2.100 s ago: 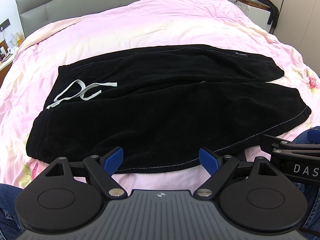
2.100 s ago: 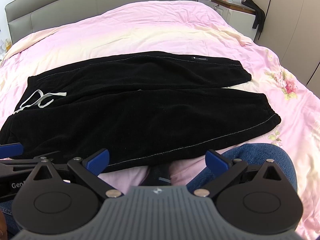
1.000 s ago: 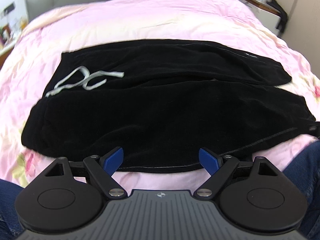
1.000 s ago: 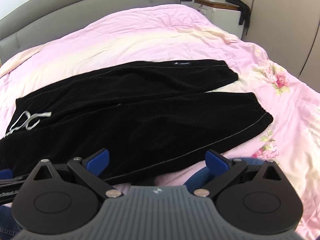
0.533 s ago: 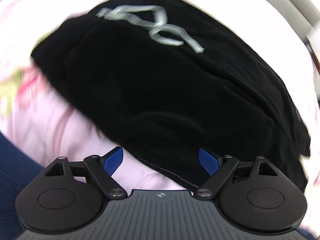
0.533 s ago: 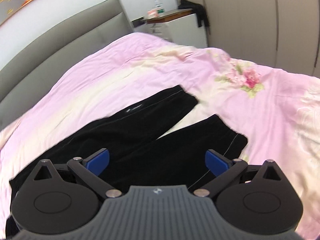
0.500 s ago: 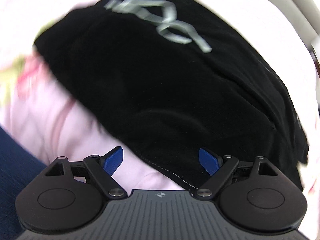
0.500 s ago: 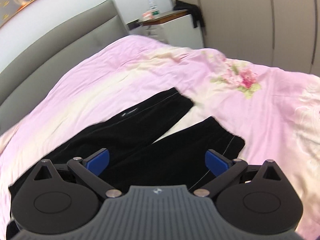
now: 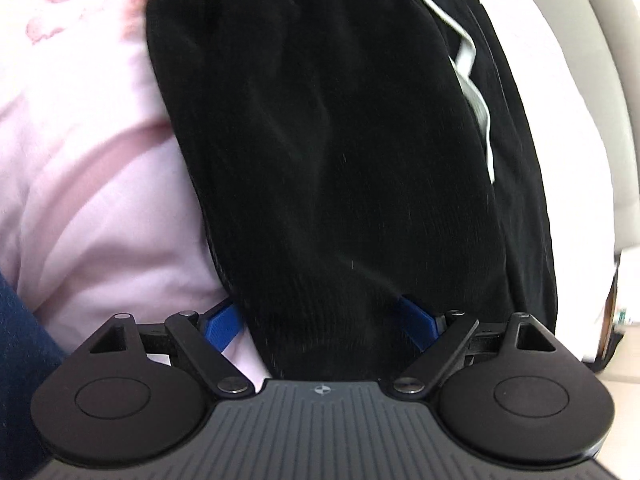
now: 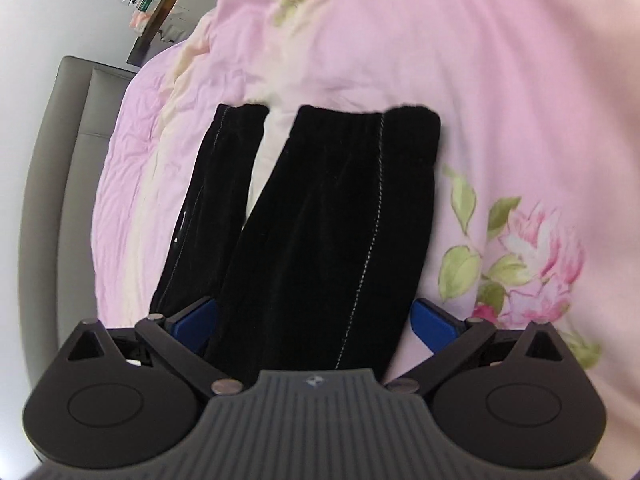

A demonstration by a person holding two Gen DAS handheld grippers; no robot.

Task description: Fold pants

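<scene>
A pink duvet (image 10: 500, 80) with printed flowers (image 10: 532, 248) covers the bed, spreading ahead and to the right of the right hand-held gripper. Far ahead on its left stands a grey headboard (image 10: 60, 168). Beyond that, a nightstand (image 10: 160, 28) carries a bottle (image 10: 132, 0). Dark blue denim (image 9: 20, 344) shows at the lower left of the left view.

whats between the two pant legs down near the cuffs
In the right wrist view, a bare wedge of pale bedspread shows between the two legs of the black pants; nothing else lies there.
</scene>
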